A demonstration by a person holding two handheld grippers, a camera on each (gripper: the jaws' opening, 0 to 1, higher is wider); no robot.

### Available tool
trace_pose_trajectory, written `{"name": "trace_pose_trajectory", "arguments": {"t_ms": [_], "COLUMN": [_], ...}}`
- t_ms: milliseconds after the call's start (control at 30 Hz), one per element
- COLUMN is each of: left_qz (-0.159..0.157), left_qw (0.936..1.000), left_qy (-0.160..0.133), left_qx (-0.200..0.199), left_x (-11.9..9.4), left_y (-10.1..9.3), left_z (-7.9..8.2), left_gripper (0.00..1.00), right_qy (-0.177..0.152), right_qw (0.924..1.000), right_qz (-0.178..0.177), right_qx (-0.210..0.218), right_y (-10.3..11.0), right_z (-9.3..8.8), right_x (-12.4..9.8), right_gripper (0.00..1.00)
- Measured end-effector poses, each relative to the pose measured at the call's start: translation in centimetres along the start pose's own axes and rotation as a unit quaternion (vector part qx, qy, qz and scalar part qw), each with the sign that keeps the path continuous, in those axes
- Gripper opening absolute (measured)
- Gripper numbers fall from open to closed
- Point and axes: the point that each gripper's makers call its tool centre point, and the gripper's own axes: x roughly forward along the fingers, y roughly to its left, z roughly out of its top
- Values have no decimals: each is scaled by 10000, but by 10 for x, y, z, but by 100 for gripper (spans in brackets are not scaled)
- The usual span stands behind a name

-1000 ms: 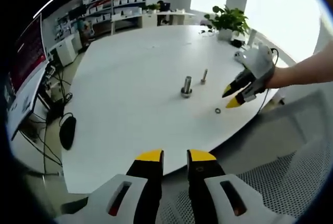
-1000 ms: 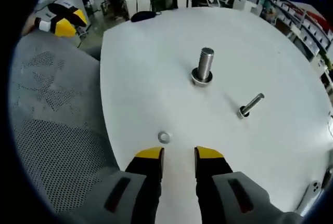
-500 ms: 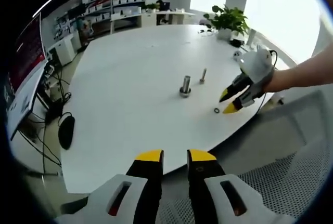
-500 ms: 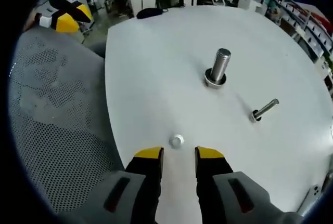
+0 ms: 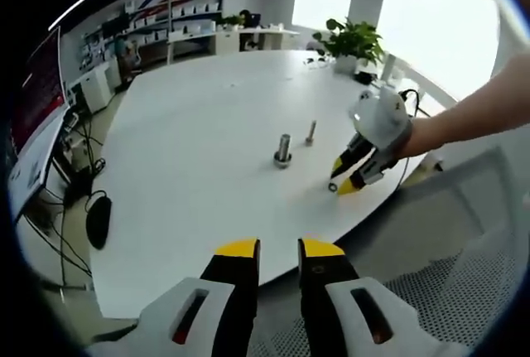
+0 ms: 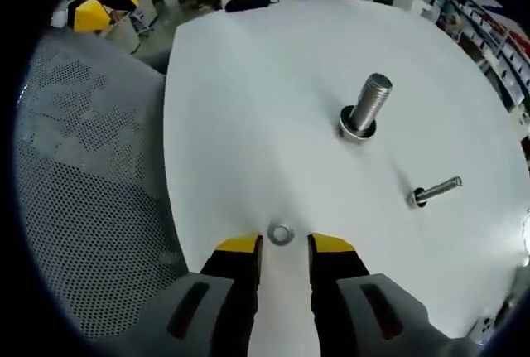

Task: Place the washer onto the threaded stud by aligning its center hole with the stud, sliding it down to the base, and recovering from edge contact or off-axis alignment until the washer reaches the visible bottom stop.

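Observation:
On the white table point(image 5: 199, 125) stand a thick threaded stud point(image 5: 283, 150) with a collar at its base and a thinner bolt point(image 5: 311, 132) behind it. The small steel washer point(image 6: 281, 233) lies flat near the table's edge. My right gripper point(image 6: 281, 245) is open, its yellow fingertips point(image 6: 240, 245) on either side of the washer, just short of it. From the left gripper view, the right gripper point(image 5: 344, 176) slants down at the washer point(image 5: 332, 186). My left gripper point(image 5: 280, 249) hangs back off the table, open and holding nothing. The stud point(image 6: 364, 108) leans away, the bolt point(image 6: 435, 191) to its right.
A grey mesh chair point(image 6: 83, 166) sits just off the table's edge beside the right gripper. The left gripper point(image 6: 95, 9) shows far back over it. A potted plant point(image 5: 352, 38) stands at the table's far side, and a dark screen point(image 5: 33, 100) at left.
My right gripper has moved forward and down to the washer, which now lies between its fingertips. The left gripper's view has drawn back a little; stud and bolt stay put.

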Motion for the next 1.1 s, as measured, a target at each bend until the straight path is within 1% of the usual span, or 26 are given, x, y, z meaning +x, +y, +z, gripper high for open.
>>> {"name": "trace_pose_trajectory", "arguments": {"t_ms": [33, 67, 100, 167, 200, 233, 333, 467, 600, 733, 767, 833, 900, 967, 1000, 1033, 1100], "left_qz": [9, -8, -73, -116, -127, -136, -173, -228, -310, -342, -338, -285, -361, -375, -371, -362, -322], "left_qw": [10000, 10000, 10000, 9999, 9998, 9997, 9996, 9995, 9992, 9991, 9991, 9993, 9990, 9988, 9988, 9989, 9991], "left_qy": [2, 7, 23, 74, 97, 117, 171, 86, 34, -22, -17, 70, 142, 106, 82, 63, 80], "left_qx": [7, 13, 26, 86, 117, 143, 147, 191, 233, 254, 244, 210, 220, 307, 302, 285, 246], "left_x": [0, 0, 0, 1, 1, 2, 2, 1, 1, 1, 1, 2, 4, 3, 2, 2, 2], "left_y": [0, 0, -3, -5, -6, -7, -8, -10, -13, -14, -14, -12, -15, -17, -16, -16, -14], "left_z": [0, 0, -1, -2, -3, -3, -5, -2, -1, 2, 1, -2, -4, -3, -2, -1, -2], "left_gripper": [16, 16, 16, 15, 15, 15, 15, 14, 14, 13, 13, 13, 13, 13, 13, 13, 13], "right_qy": [53, 136, 159, 187, 245, 260, 332, 396, 557, 586, 633, 711, 806, 912, 956, 958, 1021], "right_qw": [10000, 9997, 9994, 9993, 9993, 9993, 9988, 9981, 9955, 9958, 9949, 9938, 9925, 9909, 9882, 9869, 9816], "right_qz": [45, 50, 65, 127, 166, 175, 197, 271, 294, 369, 496, 665, 763, 710, 657, 675, 766], "right_qx": [10, -193, -298, -314, -213, -206, -291, -395, -714, -602, -604, -535, -507, -685, -1001, -1111, -1418], "right_y": [2, 1, 1, 1, 1, -1, -1, 0, 1, -2, 1, 3, 1, -1, -4, -3, -1], "right_z": [-1, -1, -1, 0, 1, 2, 6, 7, 6, 5, 5, 4, 5, 4, 4, 4, 3], "right_x": [0, 0, 0, 1, 1, 2, 4, 3, 3, 3, 3, 2, 2, 4, 4, 4, 4], "right_gripper": [23, 23, 23, 23, 22, 22, 20, 18, 18, 18, 19, 21, 20, 17, 16, 15, 15]}}
